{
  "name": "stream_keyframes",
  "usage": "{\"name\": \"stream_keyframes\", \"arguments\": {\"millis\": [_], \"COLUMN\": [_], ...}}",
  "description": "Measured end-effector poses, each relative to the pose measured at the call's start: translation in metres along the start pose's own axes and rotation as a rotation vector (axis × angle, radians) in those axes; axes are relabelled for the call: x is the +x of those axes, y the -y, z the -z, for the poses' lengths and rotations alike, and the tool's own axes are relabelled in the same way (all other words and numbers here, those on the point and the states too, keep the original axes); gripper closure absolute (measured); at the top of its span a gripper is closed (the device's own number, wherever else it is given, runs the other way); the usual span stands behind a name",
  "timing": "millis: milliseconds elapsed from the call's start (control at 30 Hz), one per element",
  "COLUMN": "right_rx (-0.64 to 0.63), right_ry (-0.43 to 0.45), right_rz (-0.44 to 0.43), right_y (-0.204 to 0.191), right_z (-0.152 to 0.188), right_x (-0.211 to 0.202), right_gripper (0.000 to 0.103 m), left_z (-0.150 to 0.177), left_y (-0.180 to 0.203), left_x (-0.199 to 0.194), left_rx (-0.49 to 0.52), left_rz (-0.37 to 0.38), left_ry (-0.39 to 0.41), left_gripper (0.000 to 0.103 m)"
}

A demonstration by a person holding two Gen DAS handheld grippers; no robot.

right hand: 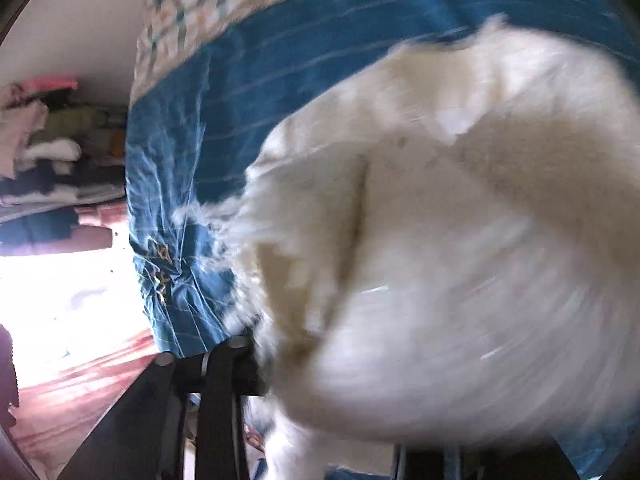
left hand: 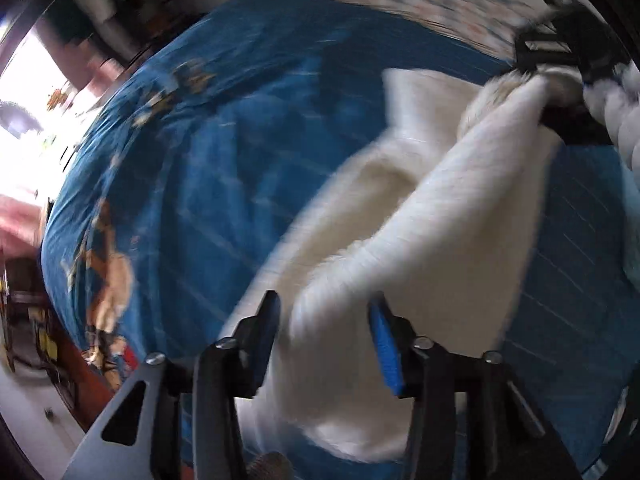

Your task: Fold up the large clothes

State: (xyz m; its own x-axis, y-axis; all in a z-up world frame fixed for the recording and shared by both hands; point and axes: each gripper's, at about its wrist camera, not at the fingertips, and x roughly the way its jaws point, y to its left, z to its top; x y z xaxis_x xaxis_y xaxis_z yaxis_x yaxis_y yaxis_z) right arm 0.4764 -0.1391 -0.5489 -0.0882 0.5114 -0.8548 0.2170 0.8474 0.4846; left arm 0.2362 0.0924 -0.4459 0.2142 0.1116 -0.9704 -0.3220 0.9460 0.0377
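Observation:
A large fluffy white garment hangs over a bed with a blue striped cover. My left gripper has its blue-padded jaws spread apart, with the cloth passing between them. My right gripper shows at the upper right of the left wrist view, shut on a bunched corner of the garment and holding it up. In the right wrist view the white garment fills most of the frame and hides that gripper's fingertips; only its left finger base shows. Both views are motion blurred.
A patterned quilt lies at the far end of the bed and shows in the right wrist view. Stacked clothes sit on shelves at the left. A bright window and reddish floor lie beside the bed.

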Motion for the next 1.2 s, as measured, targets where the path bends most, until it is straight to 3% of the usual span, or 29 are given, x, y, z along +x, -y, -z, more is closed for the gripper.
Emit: {"name": "stream_keyframes", "arguments": {"millis": [100,233,267,367,500,600,667,700,733,800,833,1000,1133,1167,1200], "right_rx": [-0.041,-0.010,-0.009,0.003,0.068,0.148,0.170,0.170,0.168,0.157,0.139,0.057,0.080,0.062,0.054], "right_ry": [-0.037,0.009,0.026,0.071,0.087,0.078,0.090,0.098,0.106,0.116,0.125,0.113,0.061,0.082,0.089], "right_rz": [-0.026,-0.124,-0.120,-0.048,0.037,0.026,0.038,0.031,0.011,-0.032,-0.060,-0.177,-0.380,-0.418,-0.436], "right_y": [-0.027,-0.024,-0.016,0.013,0.081,0.129,0.148,0.155,0.160,0.168,0.175,0.193,0.203,0.199,0.194], "right_z": [-0.005,0.005,0.009,0.021,0.046,0.053,0.051,0.048,0.040,0.024,0.011,-0.061,-0.106,-0.110,-0.111], "right_x": [0.032,0.018,0.010,-0.010,-0.028,-0.028,-0.026,-0.026,-0.022,-0.014,-0.011,0.023,0.062,0.065,0.067], "right_gripper": [0.050,0.043,0.038,0.037,0.037,0.037,0.037,0.037,0.036,0.017,0.015,0.015,0.012,0.014,0.027], "left_z": [-0.004,0.002,0.004,0.006,-0.001,-0.001,0.005,0.008,0.013,0.023,0.029,0.054,0.048,0.045,0.042], "left_y": [-0.062,-0.113,-0.119,-0.122,-0.097,-0.069,-0.068,-0.070,-0.072,-0.074,-0.073,-0.077,-0.078,-0.078,-0.078], "left_x": [0.016,0.028,0.032,0.054,0.093,0.123,0.122,0.113,0.100,0.081,0.075,0.085,0.095,0.096,0.097], "left_rx": [-0.089,-0.186,-0.208,-0.280,-0.323,-0.261,-0.283,-0.286,-0.282,-0.269,-0.257,-0.261,-0.287,-0.290,-0.289], "left_rz": [-0.023,0.013,0.050,0.190,0.360,0.269,0.246,0.241,0.215,0.195,0.188,0.164,0.159,0.158,0.156], "left_ry": [-0.020,-0.062,-0.073,-0.130,-0.234,-0.273,-0.229,-0.195,-0.157,-0.120,-0.122,-0.176,-0.191,-0.191,-0.192], "left_gripper": [0.056,0.056,0.056,0.057,0.057,0.061,0.085,0.087,0.088,0.088,0.088,0.088,0.088,0.088,0.088]}}
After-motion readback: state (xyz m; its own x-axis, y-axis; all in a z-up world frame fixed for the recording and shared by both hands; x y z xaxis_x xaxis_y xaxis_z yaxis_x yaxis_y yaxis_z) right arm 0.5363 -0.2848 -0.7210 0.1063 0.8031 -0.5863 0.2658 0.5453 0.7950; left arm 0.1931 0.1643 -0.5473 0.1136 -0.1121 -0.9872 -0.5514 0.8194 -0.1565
